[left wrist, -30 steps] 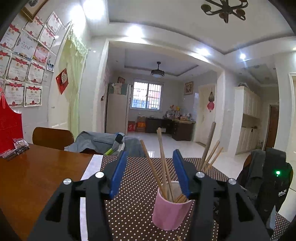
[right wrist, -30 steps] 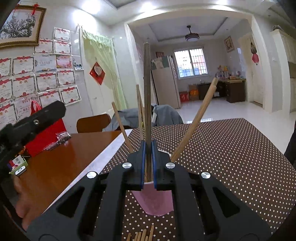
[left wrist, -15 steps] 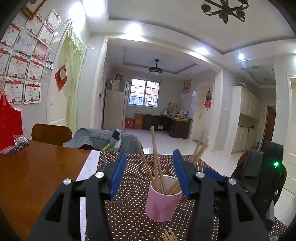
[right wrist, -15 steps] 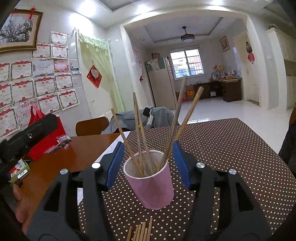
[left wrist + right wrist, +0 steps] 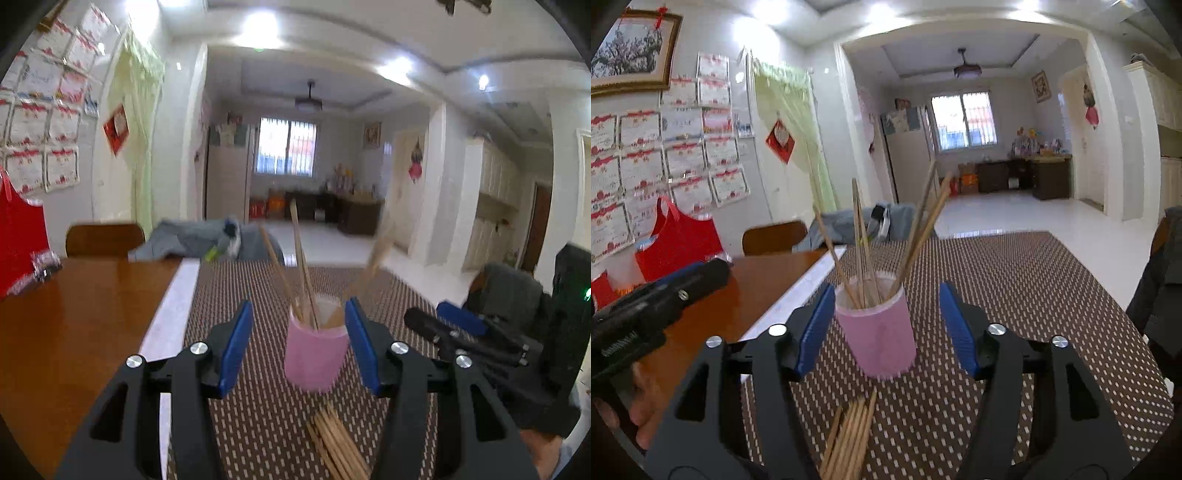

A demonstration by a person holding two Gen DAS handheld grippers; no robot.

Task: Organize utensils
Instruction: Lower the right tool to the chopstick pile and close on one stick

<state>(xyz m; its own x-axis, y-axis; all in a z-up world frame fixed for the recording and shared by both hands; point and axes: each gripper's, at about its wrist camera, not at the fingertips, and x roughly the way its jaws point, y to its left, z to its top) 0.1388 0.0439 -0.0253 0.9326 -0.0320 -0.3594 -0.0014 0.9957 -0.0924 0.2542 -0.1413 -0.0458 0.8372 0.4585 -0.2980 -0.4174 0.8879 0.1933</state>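
A pink cup (image 5: 314, 356) (image 5: 877, 338) stands upright on the dotted mat and holds several wooden chopsticks (image 5: 301, 266) (image 5: 862, 243). A bundle of loose chopsticks (image 5: 338, 445) (image 5: 849, 437) lies on the mat in front of the cup. My left gripper (image 5: 301, 349) is open and empty, its blue pads on either side of the cup, a little short of it. My right gripper (image 5: 886, 326) is open and empty, likewise framing the cup. The right gripper also shows in the left wrist view (image 5: 461, 330), and the left gripper in the right wrist view (image 5: 661, 295).
The brown dotted mat (image 5: 1015, 295) covers the right part of a wooden table (image 5: 74, 314). A red bag (image 5: 677, 243) stands at the table's left. A chair (image 5: 105, 240) with grey clothing (image 5: 195, 240) is behind the table.
The right gripper, shut on a chopstick above the cup a second ago, opened and left it in the cup. Both grippers have pulled back, so the loose bundle shows more.
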